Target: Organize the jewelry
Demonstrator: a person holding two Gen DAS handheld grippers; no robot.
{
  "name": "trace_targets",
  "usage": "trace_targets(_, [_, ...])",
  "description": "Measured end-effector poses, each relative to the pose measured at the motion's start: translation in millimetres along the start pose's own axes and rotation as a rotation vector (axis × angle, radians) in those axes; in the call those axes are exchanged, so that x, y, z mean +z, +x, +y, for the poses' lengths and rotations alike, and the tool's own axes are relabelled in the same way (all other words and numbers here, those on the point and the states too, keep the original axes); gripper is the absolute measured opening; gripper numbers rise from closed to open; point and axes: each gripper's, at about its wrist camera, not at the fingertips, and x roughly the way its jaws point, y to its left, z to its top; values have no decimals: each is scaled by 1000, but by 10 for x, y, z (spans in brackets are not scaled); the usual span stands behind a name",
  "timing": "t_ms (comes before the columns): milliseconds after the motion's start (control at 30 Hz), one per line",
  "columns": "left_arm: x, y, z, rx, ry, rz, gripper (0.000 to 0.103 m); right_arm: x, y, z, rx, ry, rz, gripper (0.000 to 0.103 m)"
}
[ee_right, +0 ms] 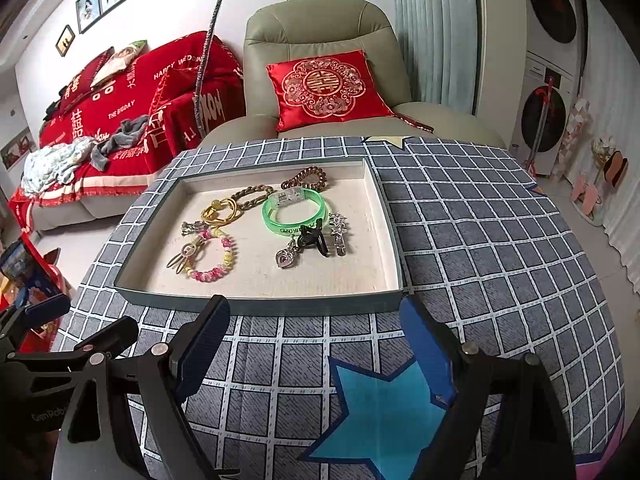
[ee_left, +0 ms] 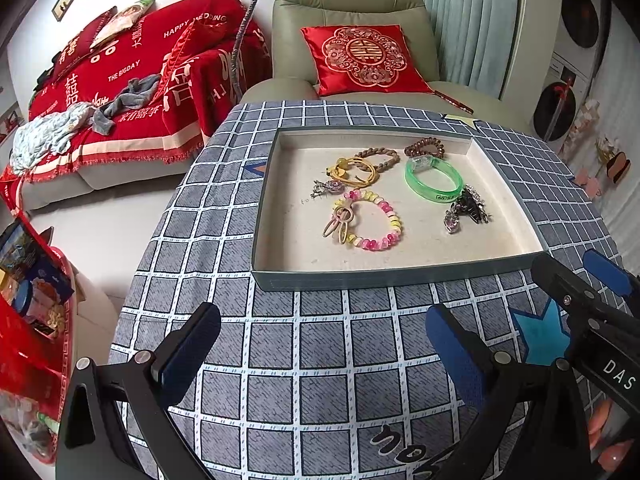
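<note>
My left gripper and right gripper fingers both spread, empty, over counter; jewelry all sits loosely grouped in tray, unclear if sorting remains.

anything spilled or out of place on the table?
Nothing spilled: all jewelry sits inside the tray. It is jumbled, though. The black claw clip lies over the heart pendant's chain and against the green bangle, and the yellow hair ties overlap the braided bracelet.
</note>
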Motion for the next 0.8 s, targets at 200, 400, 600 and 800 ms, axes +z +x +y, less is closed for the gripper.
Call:
trace_targets(200, [2, 7, -6, -3, 2, 1, 103, -10, 1, 2, 0, 1, 1, 89])
trace_targets(400, [-4, 25, -1, -8, 6, 5, 103, -16, 5, 11, 0, 2, 2, 89])
trace_targets(600, [-6, 50, 31, -16, -3, 14, 103, -37, 13, 33, -1, 0, 7, 89])
trace_targets(800, [-8, 30, 28, -30, 7, 4, 103, -43, 24, 58, -3, 4, 14, 89])
